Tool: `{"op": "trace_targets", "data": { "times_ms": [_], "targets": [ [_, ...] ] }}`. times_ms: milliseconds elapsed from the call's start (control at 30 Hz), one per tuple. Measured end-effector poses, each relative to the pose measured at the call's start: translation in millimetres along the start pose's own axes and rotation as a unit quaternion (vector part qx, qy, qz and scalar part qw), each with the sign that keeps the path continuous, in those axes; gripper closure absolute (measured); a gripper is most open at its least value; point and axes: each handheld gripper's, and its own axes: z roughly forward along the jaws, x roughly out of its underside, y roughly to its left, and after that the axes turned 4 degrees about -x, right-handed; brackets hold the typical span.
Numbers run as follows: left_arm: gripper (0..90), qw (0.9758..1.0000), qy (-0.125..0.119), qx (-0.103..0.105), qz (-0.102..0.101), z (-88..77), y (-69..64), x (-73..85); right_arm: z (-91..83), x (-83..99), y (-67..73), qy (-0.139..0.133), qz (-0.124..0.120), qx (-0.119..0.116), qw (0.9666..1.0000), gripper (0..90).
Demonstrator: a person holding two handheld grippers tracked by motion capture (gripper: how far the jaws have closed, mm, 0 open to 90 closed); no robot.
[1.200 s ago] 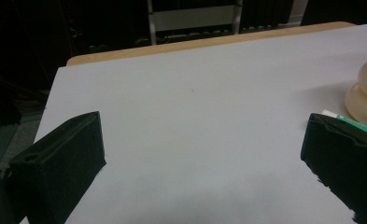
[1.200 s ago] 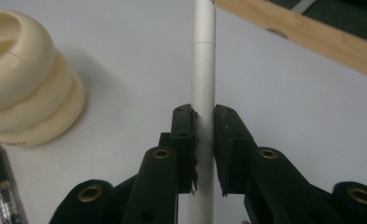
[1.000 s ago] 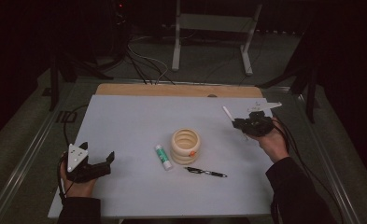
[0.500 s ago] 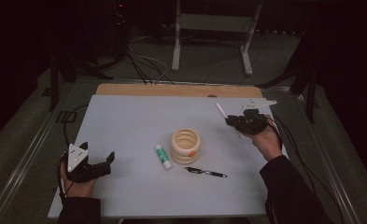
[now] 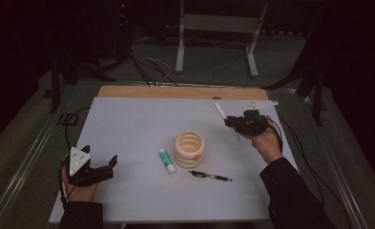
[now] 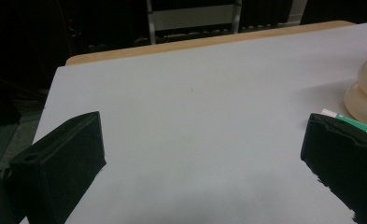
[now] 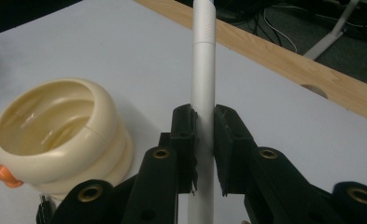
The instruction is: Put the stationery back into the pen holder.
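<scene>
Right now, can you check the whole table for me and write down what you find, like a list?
Surface: white table top with a wooden strip along the far edge.
Job's things: white pen clamped in the right gripper, held above the table; cream ringed cup stands upright mid-table.
Clutter: green-and-white glue stick lying beside the cup; black pen lying in front of it.
Grippers: right shut on the white pen; left gripper open, resting at the near left corner.
Cables: one trails from each gripper; more lie on the floor beyond.
Surroundings: dark room, grey metal stand behind the table.
</scene>
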Motion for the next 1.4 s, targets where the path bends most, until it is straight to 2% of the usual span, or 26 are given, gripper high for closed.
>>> {"op": "trace_targets", "data": {
  "times_ms": [600,1400],
  "targets": [
    [0.2,1.0000,0.000,0.000,-0.001,-0.1,0.6,0.1,15.3,-18.5,17.9,-0.023,-0.009,-0.019,0.9995,79.1],
    [0.2,1.0000,-0.001,0.000,-0.001,-0.4,0.7,0.0,35.1,-28.6,42.6,-0.052,-0.011,-0.050,0.9973,79.1]
  ]
}}
